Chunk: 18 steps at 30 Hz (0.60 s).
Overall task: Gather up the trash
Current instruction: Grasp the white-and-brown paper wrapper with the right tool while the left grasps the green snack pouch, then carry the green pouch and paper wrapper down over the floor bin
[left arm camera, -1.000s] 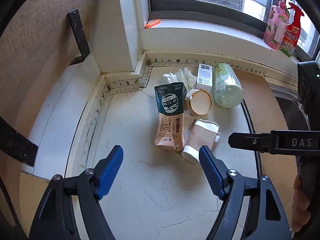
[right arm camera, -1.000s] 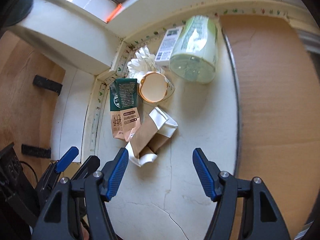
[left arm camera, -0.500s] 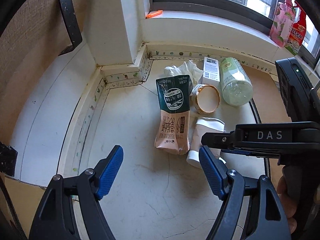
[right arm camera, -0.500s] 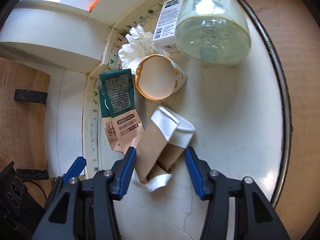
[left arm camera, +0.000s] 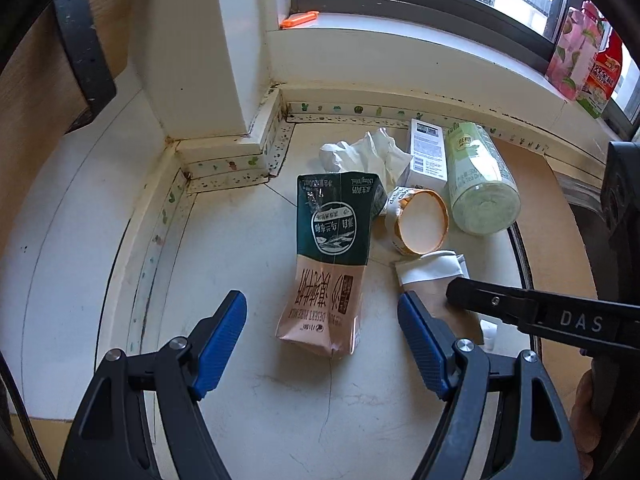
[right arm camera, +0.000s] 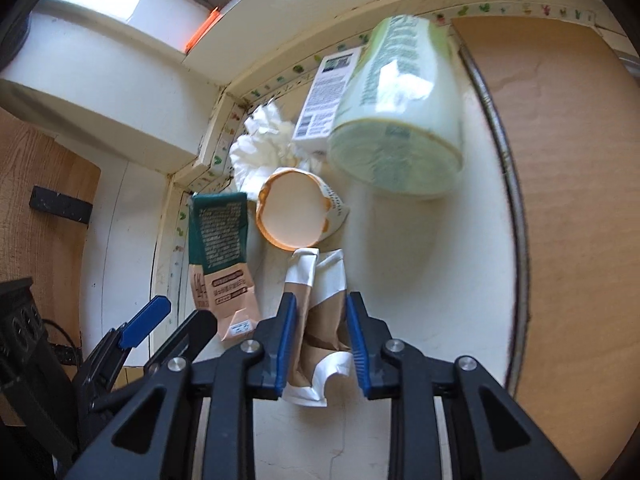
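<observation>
Already the right tool [right arm camera: 320,340] has been closing and now pinches the flattened paper cup [right arm camera: 320,320] on the table [right arm camera: 420,280] — crushed, limp paper may slide free on lifting; the left tool [left arm camera: 322,344] gapes wide, empty.

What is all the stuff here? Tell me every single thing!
Milk carton: 1, green and pink, flat on counter, centre.
Crushed paper cup: 1, brown and white, between right tool's pads.
Round tub: 1, orange-rimmed, on its side.
Tissue: 1, white, crumpled, by the wall.
Small box: 1, white, beside bottle.
Bottle: 1, pale green, lying down.
Spray bottles: 2, pink and red, windowsill.
Left tool: open, over carton.
Right tool: closing on cup.
</observation>
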Tool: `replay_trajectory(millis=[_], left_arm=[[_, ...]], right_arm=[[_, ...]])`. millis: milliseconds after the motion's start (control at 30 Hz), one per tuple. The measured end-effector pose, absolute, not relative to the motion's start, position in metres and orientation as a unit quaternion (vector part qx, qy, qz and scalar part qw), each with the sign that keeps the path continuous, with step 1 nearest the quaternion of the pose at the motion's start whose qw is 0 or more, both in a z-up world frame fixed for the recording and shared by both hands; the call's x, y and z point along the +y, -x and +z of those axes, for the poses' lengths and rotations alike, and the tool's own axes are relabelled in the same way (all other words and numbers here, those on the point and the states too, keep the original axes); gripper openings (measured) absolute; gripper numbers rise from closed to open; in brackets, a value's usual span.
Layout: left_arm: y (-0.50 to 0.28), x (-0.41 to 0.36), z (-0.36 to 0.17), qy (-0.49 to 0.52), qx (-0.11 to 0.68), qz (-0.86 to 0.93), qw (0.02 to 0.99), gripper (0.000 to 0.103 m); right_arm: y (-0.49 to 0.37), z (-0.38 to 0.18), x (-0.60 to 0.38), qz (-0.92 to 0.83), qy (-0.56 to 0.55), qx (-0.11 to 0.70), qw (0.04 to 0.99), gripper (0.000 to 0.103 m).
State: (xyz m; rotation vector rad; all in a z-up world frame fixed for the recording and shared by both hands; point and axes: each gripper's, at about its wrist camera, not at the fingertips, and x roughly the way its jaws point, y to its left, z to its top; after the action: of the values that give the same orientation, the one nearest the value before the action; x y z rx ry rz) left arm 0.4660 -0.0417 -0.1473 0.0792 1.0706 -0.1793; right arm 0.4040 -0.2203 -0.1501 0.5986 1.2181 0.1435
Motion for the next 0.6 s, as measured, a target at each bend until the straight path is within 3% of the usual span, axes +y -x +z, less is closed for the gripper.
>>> replay_trajectory(millis=[167,267,300,600], left_arm=[[-0.488,-0.049,-0.163,-0.038,0.53,-0.097,0.842,0.076],[-0.496,-0.05,-0.172,-0.025,0.547,-0.112,0.829,0.053],[-0.498,-0.05,-0.176,-0.017,0.556,-0.115,0.823,0.04],[-0.47,-0.052,-0.179,0.004,0.551,-0.111,0.827,0.034]], right_arm=[[-0.406,-0.149,-0.235,0.06,-0.282,0.558,0.778,0.025],[-0.404,-0.149,-0.24,0.061,-0.284,0.558,0.777,0.025],[-0.404,-0.149,-0.241,0.062,-0.285,0.558,0.777,0.025],[-0.39,-0.147,-0.237,0.065,-0.282,0.556,0.779,0.025]])
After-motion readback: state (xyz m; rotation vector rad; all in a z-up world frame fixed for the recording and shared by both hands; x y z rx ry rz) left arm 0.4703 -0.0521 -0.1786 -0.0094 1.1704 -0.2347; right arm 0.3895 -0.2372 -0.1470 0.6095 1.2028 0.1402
